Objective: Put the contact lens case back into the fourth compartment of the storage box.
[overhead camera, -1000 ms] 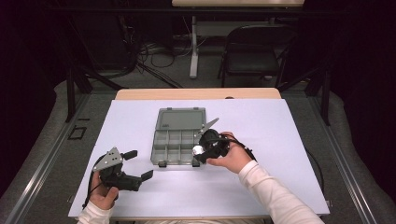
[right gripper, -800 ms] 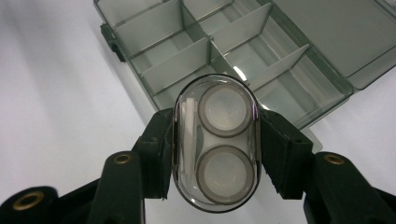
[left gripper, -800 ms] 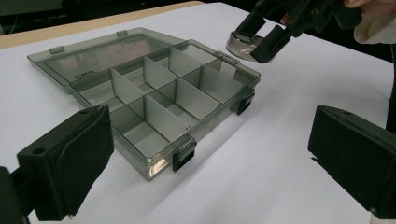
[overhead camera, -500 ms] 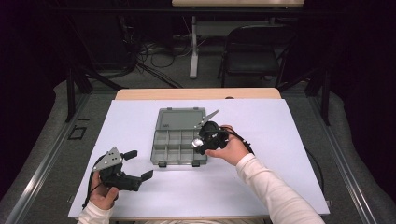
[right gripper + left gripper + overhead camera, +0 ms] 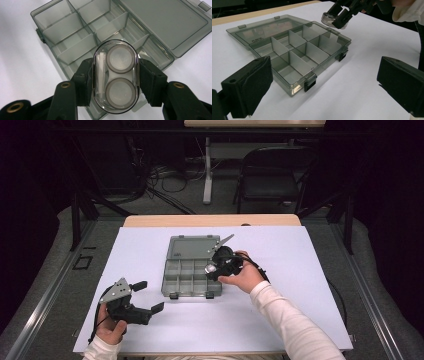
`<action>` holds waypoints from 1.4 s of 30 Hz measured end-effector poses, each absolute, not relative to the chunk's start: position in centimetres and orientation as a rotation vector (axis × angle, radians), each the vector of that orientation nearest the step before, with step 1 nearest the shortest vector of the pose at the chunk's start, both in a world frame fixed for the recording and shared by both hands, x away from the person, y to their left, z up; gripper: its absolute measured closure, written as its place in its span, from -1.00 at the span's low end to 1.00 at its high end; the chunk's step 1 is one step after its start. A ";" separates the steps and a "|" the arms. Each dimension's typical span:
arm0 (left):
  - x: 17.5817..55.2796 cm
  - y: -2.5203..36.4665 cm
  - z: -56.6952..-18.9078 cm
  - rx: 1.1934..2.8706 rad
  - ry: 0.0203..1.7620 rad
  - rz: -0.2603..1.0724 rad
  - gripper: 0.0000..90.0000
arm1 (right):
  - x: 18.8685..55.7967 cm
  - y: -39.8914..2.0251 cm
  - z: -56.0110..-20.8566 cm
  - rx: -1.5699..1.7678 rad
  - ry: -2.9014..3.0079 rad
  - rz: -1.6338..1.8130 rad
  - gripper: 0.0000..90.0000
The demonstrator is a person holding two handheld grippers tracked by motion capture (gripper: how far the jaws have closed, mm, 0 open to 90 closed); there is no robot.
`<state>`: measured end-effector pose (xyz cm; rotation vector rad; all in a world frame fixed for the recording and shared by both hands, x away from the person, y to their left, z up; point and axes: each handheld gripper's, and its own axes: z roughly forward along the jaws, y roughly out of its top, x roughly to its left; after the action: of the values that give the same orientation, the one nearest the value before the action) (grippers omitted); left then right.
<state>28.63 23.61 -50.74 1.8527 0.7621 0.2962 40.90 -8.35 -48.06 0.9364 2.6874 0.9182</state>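
Note:
A smoky clear organizer box (image 5: 190, 266) lies open mid-table, its lid (image 5: 192, 247) folded flat at the far side and its divided compartments (image 5: 297, 53) bare. My right gripper (image 5: 115, 75) is shut on a clear oval contact lens case (image 5: 115, 77) with two round grey-rimmed wells, held just above the box's right edge (image 5: 214, 267). The same case (image 5: 331, 20) hangs over the box's far corner in the left gripper view. My left gripper (image 5: 148, 296) rests near the table's front left, jaws wide open with nothing between them, pointing toward the box.
White sheet (image 5: 300, 270) covers the table, with the wooden edge (image 5: 210, 220) at the far side. A folding chair (image 5: 272, 175) and cables on the floor (image 5: 165, 180) lie beyond the table. Black latches (image 5: 310, 83) stick out from the box's near side.
My right gripper carried the lens case a little farther from the person, staying along the box's right edge. The left gripper stayed where it was.

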 end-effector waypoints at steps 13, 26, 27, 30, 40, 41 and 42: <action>28.6 23.7 -50.7 1.853 0.762 0.295 -0.98 | 42.4 -7.7 -48.8 0.984 2.641 0.957 0.08; 28.7 23.7 -50.8 1.854 0.762 0.294 -0.98 | 43.8 -7.6 -49.8 1.065 2.574 0.979 0.08; 28.7 23.7 -50.8 1.855 0.761 0.293 -0.98 | 43.8 -7.6 -49.9 1.083 2.568 0.979 0.08; 28.7 23.7 -50.8 1.852 0.761 0.293 -0.98 | 44.1 -7.6 -50.1 1.108 2.557 0.971 0.08; 28.7 23.7 -50.8 1.854 0.761 0.291 -0.98 | 44.7 -7.6 -50.7 1.163 2.541 0.982 0.08; 28.7 23.7 -50.8 1.854 0.760 0.291 -0.98 | 44.7 -7.7 -50.7 1.154 2.548 0.968 0.08; 28.7 23.7 -50.8 1.854 0.761 0.291 -0.98 | 44.7 -7.6 -50.7 1.157 2.549 0.967 0.08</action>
<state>28.70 23.66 -50.78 1.8535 0.7608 0.2906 44.75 -7.64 -50.73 1.1572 2.5486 0.9672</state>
